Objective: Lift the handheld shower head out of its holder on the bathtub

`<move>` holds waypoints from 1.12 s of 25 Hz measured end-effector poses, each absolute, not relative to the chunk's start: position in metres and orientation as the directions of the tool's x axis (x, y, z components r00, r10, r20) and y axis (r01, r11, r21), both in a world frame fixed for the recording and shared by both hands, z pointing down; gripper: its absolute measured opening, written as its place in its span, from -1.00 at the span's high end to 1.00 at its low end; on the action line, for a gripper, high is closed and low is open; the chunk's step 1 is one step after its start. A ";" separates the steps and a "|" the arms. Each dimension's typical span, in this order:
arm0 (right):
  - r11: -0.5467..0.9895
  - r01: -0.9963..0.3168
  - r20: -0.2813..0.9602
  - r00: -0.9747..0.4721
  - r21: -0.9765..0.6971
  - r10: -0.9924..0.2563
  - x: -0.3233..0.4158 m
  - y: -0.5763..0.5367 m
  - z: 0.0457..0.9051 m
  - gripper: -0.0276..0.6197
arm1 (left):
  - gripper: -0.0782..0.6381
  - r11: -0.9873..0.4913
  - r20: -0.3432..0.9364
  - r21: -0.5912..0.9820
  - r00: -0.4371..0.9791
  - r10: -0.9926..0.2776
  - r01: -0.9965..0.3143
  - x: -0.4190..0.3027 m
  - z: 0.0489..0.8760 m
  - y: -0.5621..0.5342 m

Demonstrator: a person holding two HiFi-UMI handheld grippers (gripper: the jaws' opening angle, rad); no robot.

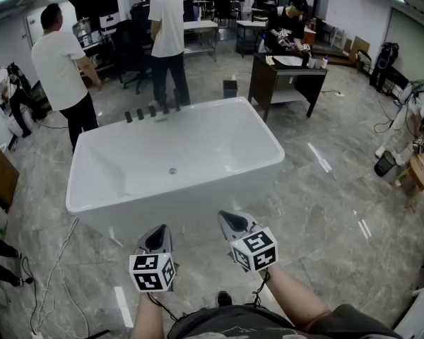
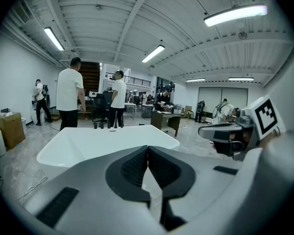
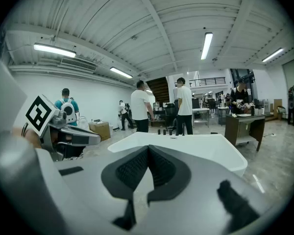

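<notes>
A white freestanding bathtub point(image 1: 92, 203) stands in the middle of the head view. A row of small black fittings point(image 1: 153, 110) stands on its far rim; I cannot tell which of them is the shower head. Both grippers hover short of the tub's near rim, pointing toward it. The left gripper point(image 1: 157, 233) is shut with nothing between its jaws. To its right, the right gripper point(image 1: 230, 219) is also shut and empty. The left gripper view shows the left gripper point(image 2: 147, 148) with pads together, the tub point(image 2: 54, 153) and the fittings point(image 2: 108, 125) beyond. The right gripper view shows the right gripper point(image 3: 148, 147) likewise, with the fittings point(image 3: 169, 131) far off.
Two people in white shirts point(image 1: 60, 69) point(image 1: 168, 27) stand behind the tub's far rim. A dark desk point(image 1: 286, 76) with a person at it is at the back right. A small black bin point(image 1: 230, 89), a cardboard box point(image 1: 0, 179) and floor cables point(image 1: 56, 267) lie around.
</notes>
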State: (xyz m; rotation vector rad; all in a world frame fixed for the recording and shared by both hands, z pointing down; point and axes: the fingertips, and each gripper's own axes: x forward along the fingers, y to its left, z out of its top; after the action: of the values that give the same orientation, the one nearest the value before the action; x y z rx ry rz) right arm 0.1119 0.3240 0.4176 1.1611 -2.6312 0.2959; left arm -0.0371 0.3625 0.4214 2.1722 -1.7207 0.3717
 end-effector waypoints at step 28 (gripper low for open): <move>0.631 -0.747 0.274 -0.664 -0.208 -0.696 0.117 0.249 0.453 0.82 | 0.74 -0.141 0.366 0.155 0.189 -0.911 -0.978 -0.061 0.422 0.296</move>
State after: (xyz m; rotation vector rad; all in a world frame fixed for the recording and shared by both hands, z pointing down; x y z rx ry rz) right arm 0.1166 0.2487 0.4530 1.1972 -2.6832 0.4562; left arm -0.0608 0.2964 0.4221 2.1166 -1.7791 0.2604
